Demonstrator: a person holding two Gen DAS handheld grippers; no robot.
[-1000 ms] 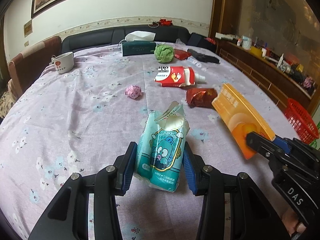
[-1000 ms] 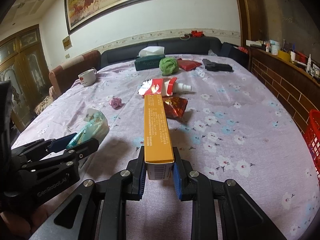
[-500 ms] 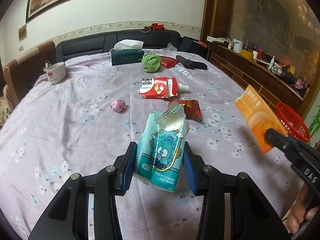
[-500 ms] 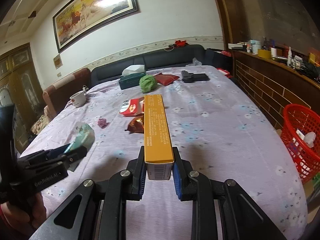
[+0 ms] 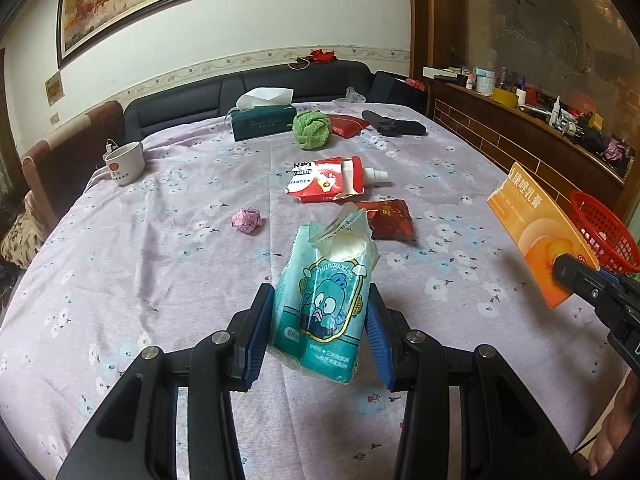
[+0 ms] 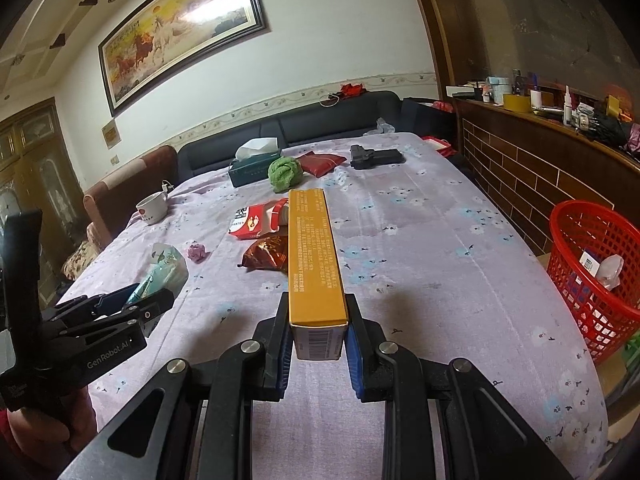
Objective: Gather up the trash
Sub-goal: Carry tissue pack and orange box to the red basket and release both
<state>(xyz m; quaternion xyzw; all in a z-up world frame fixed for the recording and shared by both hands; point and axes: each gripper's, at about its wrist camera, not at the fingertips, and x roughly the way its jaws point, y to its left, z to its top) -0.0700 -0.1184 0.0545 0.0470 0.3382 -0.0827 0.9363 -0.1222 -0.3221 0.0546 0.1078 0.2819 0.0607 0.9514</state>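
Lilac floral cloth is covering the table. Above it, the left gripper is clamping a teal tissue pack, held clear of the cloth. Right of the pack, the right gripper is pinching an orange box by its barcode end, also aloft. Beyond the pack are lying a red wrapper, a red pouch and a pink wad. Only the right wrist view is showing trash inside the red basket, well right of the pack.
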